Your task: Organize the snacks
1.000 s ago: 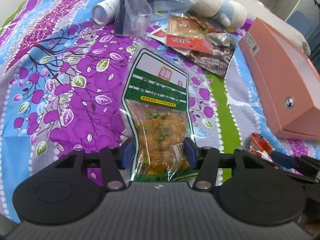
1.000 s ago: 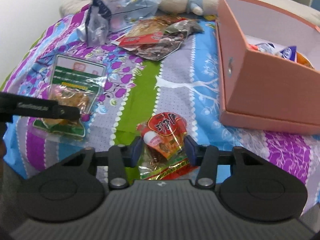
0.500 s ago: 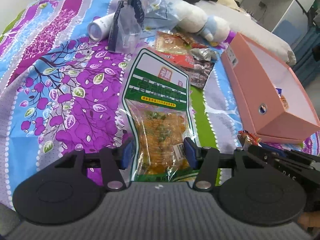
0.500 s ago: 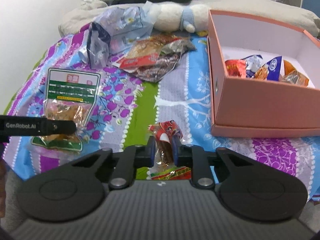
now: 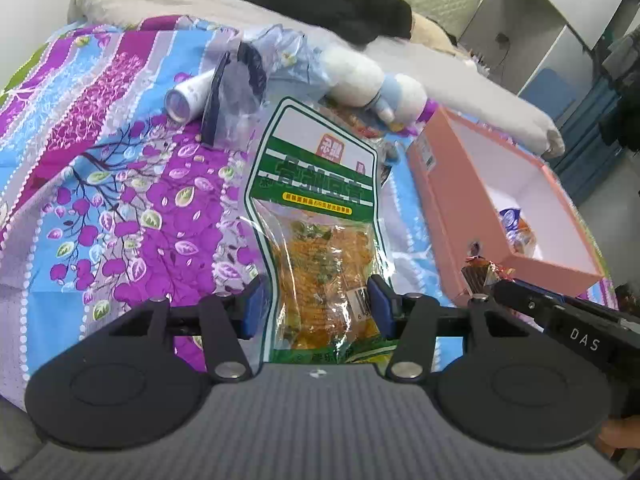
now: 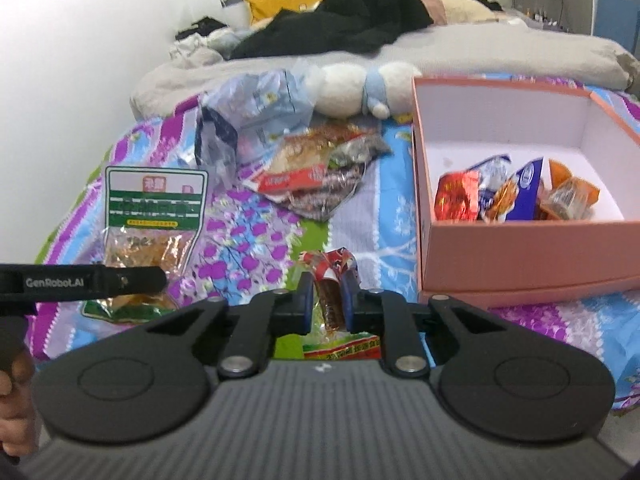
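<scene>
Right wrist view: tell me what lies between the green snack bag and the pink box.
In the right wrist view, between the green snack bag and the pink box: a pile of loose snack packets on the bedspread.

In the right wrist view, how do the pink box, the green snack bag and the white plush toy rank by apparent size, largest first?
1. Pink box
2. Green snack bag
3. White plush toy

The toy lies farther away and is partly hidden, so bag versus toy is unsure.

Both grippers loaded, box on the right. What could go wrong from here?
1. The left gripper pinches only the bottom end of the long green snack bag; it may flop or slip out.
2. The right gripper squeezes a small red snack packet hard; the contents might crush.
3. The pink box is a single opening, so two loaded grippers may collide.
</scene>
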### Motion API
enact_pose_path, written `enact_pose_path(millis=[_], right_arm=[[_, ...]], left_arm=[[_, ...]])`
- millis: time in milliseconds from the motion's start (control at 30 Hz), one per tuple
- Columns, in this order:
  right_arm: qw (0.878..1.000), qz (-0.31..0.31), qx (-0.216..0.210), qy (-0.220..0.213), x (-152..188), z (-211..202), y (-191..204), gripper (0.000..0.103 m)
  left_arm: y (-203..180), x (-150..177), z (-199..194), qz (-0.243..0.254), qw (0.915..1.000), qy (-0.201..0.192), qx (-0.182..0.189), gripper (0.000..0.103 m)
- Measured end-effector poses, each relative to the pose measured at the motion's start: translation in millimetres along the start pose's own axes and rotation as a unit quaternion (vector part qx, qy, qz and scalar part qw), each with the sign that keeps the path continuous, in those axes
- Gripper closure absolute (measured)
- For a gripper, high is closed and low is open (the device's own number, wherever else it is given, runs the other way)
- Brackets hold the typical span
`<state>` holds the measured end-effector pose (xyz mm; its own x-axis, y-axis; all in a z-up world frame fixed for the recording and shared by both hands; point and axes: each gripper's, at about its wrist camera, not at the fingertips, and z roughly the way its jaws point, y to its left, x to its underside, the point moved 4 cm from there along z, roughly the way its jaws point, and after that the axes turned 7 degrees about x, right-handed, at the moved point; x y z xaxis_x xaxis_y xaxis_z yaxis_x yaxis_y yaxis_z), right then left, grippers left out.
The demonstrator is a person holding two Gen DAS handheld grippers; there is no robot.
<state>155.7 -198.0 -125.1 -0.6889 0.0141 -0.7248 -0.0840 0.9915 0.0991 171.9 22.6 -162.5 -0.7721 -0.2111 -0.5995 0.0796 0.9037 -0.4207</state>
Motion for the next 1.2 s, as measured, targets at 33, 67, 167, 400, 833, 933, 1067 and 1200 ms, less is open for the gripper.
enact_pose_path(millis=[33,67,167,400,833,933,1067,1200], right_arm=[[1.000,0.002,-0.001,-0.006,-3,-4,0,0.086],[1.000,0.005,-0.002,-0.011,-7,-8,-1,0.086],[1.000,0.012,-0.006,-0.026,-17,-22,-2,0.086],[0.998,0.017,-0.003,-0.055,-35,-41,-7,0.098],[1.000,0.022,-0.002,-0.003,-2,3,-12,0.096],[0.999,0.025,-0.011,0.018,9,21,-8,0.093],[0.999,0.018,-0.022,0.018,18,40,1,0.025],[0.999,-0.025,-0.017,0.040,27,72,13,0.026]], left_arm=[[-2,-2,-3,0.000,1.0000,-0.003,0.002,0.044],[-5,-4,-7,0.000,1.0000,-0.007,0.005,0.044],[-15,-10,-17,0.005,0.9998,-0.015,0.012,0.044],[-40,-23,-31,0.017,0.9986,-0.032,0.037,0.044],[-24,-9,-7,0.000,0.9997,-0.008,0.022,0.044],[-9,-4,2,-0.011,0.9999,0.002,0.011,0.044],[10,-1,13,-0.024,0.9996,0.012,-0.005,0.044],[25,-1,21,-0.035,0.9991,0.021,-0.014,0.044]])
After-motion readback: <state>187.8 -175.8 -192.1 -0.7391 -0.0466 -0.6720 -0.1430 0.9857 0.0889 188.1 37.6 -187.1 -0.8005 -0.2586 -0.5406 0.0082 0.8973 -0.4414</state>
